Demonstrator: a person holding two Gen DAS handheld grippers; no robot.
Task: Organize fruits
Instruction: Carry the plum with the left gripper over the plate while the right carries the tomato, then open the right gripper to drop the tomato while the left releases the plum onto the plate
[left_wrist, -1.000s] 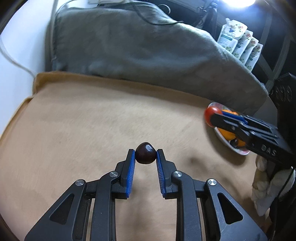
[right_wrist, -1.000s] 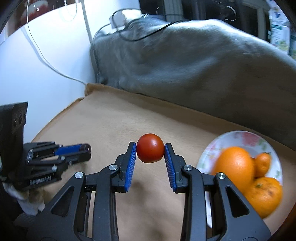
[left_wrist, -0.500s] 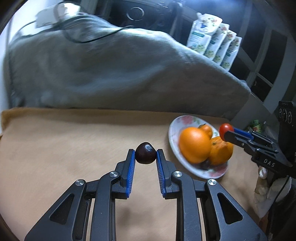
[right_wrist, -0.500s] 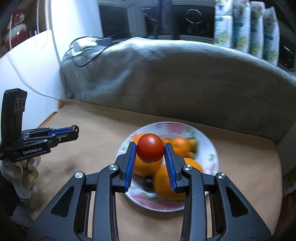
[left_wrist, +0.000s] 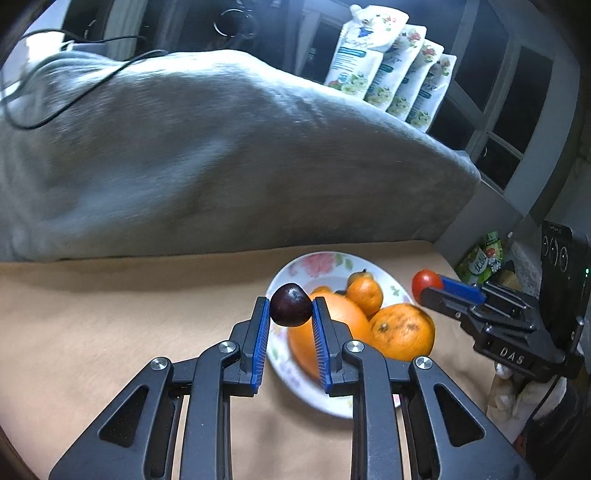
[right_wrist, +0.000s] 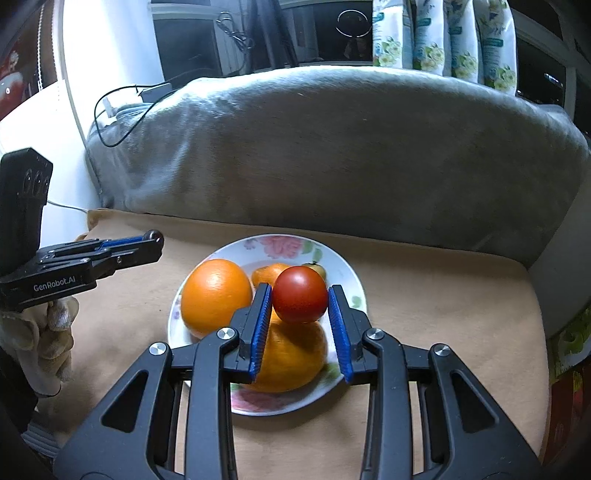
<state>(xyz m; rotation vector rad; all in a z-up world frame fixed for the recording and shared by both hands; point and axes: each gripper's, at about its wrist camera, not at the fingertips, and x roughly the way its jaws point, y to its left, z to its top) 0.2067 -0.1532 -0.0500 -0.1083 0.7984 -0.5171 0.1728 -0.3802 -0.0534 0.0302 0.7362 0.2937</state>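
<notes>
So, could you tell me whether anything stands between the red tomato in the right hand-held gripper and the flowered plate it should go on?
No separate obstacle shows, but the flowered white plate is crowded: a large orange, a second orange right under the round red tomato, and a small tangerine. Bare plate remains mostly at the far rim and right edge.

Your tan cloth-covered counter (right_wrist: 424, 295), a floral plate (right_wrist: 343, 269) of oranges (right_wrist: 216, 295) resting on it, a grey blanket (right_wrist: 332, 147) heaped along its far edge
</notes>
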